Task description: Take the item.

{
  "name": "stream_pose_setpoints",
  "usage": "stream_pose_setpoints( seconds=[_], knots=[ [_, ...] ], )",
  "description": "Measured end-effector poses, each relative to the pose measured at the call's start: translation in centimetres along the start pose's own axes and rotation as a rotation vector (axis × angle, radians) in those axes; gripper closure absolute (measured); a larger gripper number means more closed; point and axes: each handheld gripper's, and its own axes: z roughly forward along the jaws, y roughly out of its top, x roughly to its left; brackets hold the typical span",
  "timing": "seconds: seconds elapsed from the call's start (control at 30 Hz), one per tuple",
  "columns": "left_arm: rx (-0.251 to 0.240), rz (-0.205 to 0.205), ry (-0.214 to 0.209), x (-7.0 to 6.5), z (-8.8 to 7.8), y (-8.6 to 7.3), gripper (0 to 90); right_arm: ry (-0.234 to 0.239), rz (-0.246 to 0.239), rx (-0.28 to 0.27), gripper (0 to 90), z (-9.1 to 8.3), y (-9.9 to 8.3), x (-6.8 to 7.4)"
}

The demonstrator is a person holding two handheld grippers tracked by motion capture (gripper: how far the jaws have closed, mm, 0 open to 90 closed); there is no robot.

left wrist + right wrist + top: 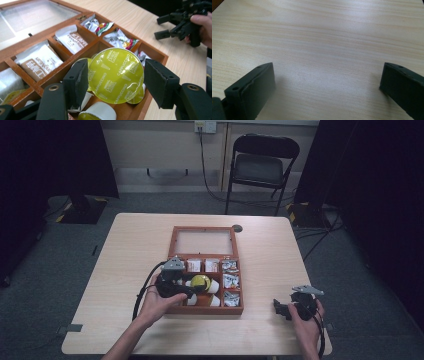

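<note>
Black folding chair on grey carpet.

Capsule lid yellow-green, white lettering; box reddish-brown wood; table pale wood grain; sachets white-brown.

The left gripper sits over the wooden box on the table, its nose pointing to the picture's right across the near compartments. At its tip is a yellow-green capsule, with white capsules just beside and below it. Beyond the tip, the far row holds pale sachets, and the column past the capsule holds silvery packets. The open glass lid lies flat past the gripper. The right gripper rests well apart, near the table's front right edge, jaws spread toward the box. A chair stands behind the table.
</note>
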Motion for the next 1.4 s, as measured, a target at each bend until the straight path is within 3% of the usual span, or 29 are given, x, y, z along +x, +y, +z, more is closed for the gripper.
stream_pose_setpoints(
  seconds=[0.5,0.93,1.4],
  knots=[
    [-0.050,-0.010,0.015,0.8,-2.0,0.7,37.5,0.000,0.000,0.000,0.0,0.0,0.0,0.0],
    [-0.053,-0.003,0.027,1.1,-2.9,1.0,37.5,0.000,0.000,0.000,0.0,0.0,0.0,0.0],
    [-0.087,-0.021,0.046,1.8,-4.1,1.0,37.5,0.000,0.000,0.000,0.0,0.0,0.0,0.0]
  ],
)
